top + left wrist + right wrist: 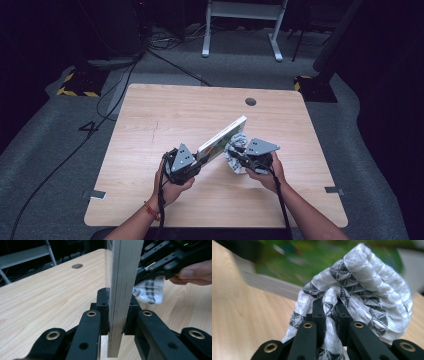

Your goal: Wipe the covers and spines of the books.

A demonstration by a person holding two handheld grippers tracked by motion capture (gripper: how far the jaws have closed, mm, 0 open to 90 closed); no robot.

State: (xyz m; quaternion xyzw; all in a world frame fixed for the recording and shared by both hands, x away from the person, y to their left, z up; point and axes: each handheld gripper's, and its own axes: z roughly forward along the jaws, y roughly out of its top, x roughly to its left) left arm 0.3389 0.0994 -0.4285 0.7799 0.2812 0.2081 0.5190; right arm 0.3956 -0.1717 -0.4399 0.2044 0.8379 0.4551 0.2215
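A flat board (222, 138) with a green printed face is held tilted on edge above the table, my left gripper (197, 161) shut on its lower near end. In the left gripper view the board's pale edge (122, 290) stands upright between the jaws of that gripper (117, 312). My right gripper (239, 155) is shut on a white cloth with grey patterned bands (234, 150), and the cloth is pressed against the board's right side. The right gripper view has the bunched cloth (362, 290) pinched in the right gripper (329, 312), with the blurred green face (312, 262) behind it.
The wooden table (150, 120) has a round cable hole (250, 101) near its far edge. Cables trail on the grey floor at the left, and a white desk frame (242, 25) stands beyond the table. Small metal tabs (97, 194) sit at the table's near corners.
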